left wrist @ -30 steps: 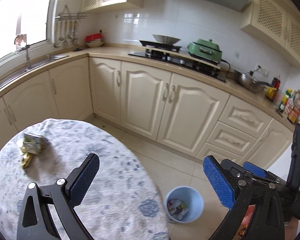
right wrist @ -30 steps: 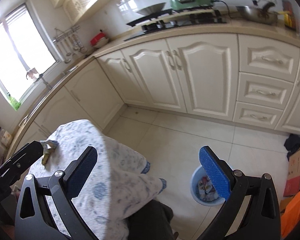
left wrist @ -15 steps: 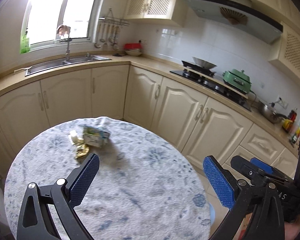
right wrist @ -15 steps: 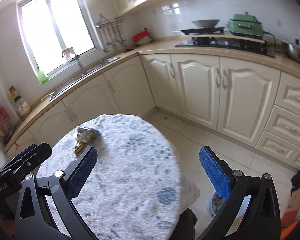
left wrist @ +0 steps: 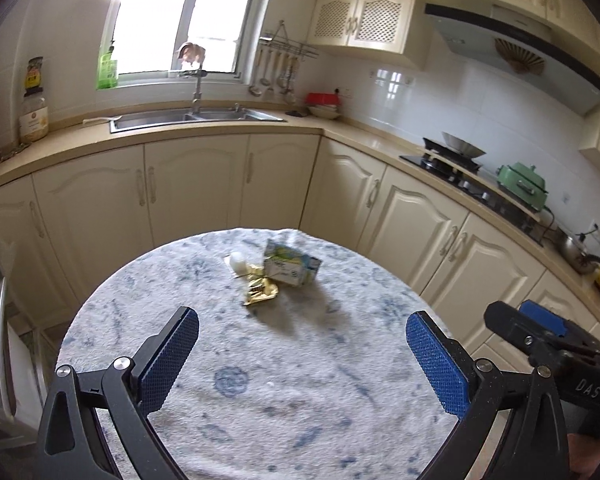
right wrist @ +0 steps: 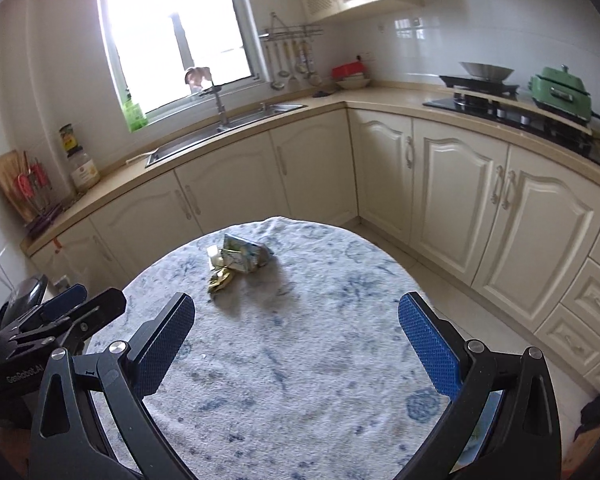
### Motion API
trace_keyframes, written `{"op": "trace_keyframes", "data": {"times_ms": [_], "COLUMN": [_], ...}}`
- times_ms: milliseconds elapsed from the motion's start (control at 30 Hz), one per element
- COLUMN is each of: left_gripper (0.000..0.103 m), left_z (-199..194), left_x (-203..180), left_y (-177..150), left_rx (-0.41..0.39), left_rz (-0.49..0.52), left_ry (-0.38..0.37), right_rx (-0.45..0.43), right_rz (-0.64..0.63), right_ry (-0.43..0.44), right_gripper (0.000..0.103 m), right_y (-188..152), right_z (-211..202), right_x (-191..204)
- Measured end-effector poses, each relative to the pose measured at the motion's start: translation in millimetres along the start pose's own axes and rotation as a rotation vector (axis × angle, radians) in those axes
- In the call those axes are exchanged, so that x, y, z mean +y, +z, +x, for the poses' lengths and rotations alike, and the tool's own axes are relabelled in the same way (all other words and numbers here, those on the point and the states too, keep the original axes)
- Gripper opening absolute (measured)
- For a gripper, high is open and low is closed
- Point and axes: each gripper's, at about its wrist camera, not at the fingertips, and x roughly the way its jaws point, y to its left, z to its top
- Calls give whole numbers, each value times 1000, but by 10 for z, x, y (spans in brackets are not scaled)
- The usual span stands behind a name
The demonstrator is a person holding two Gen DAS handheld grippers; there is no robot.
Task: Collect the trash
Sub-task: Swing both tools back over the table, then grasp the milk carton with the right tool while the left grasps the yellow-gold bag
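Observation:
A small heap of trash lies on the far part of a round table (left wrist: 260,400) with a blue-patterned white cloth: a crushed white and green carton (left wrist: 292,266), a gold foil wrapper (left wrist: 260,292) and a small white piece (left wrist: 237,260). The carton (right wrist: 244,256) and the gold wrapper (right wrist: 220,280) also show in the right wrist view. My left gripper (left wrist: 302,354) is open and empty over the near half of the table. My right gripper (right wrist: 296,344) is open and empty, beside the left one (right wrist: 60,312).
Cream kitchen cabinets (left wrist: 204,188) wrap around behind the table, with a sink (left wrist: 192,116) under the window and a stove (right wrist: 476,92) at the right. A green cooker (right wrist: 560,88) stands by the stove. Tiled floor (right wrist: 480,316) lies right of the table.
Both grippers have swung left and up, from the floor and the blue bin toward the table. The trash heap now sits ahead of both grippers. The bin has left the views.

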Motion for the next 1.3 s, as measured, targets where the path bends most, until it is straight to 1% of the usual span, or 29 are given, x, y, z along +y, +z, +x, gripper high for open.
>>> {"op": "trace_keyframes", "data": {"times_ms": [100, 333, 433, 633, 800, 933, 1000, 1033, 1100, 1133, 1167, 1200, 1233, 1300], "left_gripper": [102, 102, 102, 102, 102, 102, 101, 99, 86, 69, 62, 59, 47, 37], "left_z": [107, 561, 846, 1590, 2193, 2542, 2680, 2744, 2876, 2941, 3012, 3031, 3057, 3092], "left_x": [106, 286, 324, 356, 376, 397, 397, 395, 396, 404, 416, 412, 419, 476], "left_y": [14, 125, 151, 265, 366, 437, 473, 485, 512, 515, 525, 542, 548, 569], "left_rx": [24, 79, 109, 188, 242, 267, 270, 272, 281, 290, 303, 284, 284, 279], "left_rz": [-19, -36, -36, -28, -14, -4, 6, 12, 18, 18, 16, 31, 31, 13], "left_ry": [24, 53, 64, 96, 125, 129, 127, 126, 109, 96, 87, 95, 82, 61], "right_rx": [17, 82, 115, 184, 226, 255, 268, 276, 285, 286, 288, 290, 294, 305], "right_rz": [-25, -43, -37, -11, 10, 24, 31, 34, 38, 35, 31, 28, 26, 28], "right_ry": [14, 35, 44, 52, 51, 58, 76, 87, 110, 118, 124, 130, 134, 140], "right_gripper": [103, 103, 103, 103, 103, 103, 103, 103, 103, 103, 103, 103, 103, 103], "right_y": [16, 42, 54, 80, 93, 123, 144, 158, 185, 202, 214, 227, 235, 243], "right_z": [125, 553, 799, 1341, 1705, 1994, 2137, 2211, 2317, 2363, 2400, 2443, 2486, 2553], "right_x": [70, 95, 74, -10, -103, -138, -119, -94, -49, -16, 13, 42, 66, 95]}}
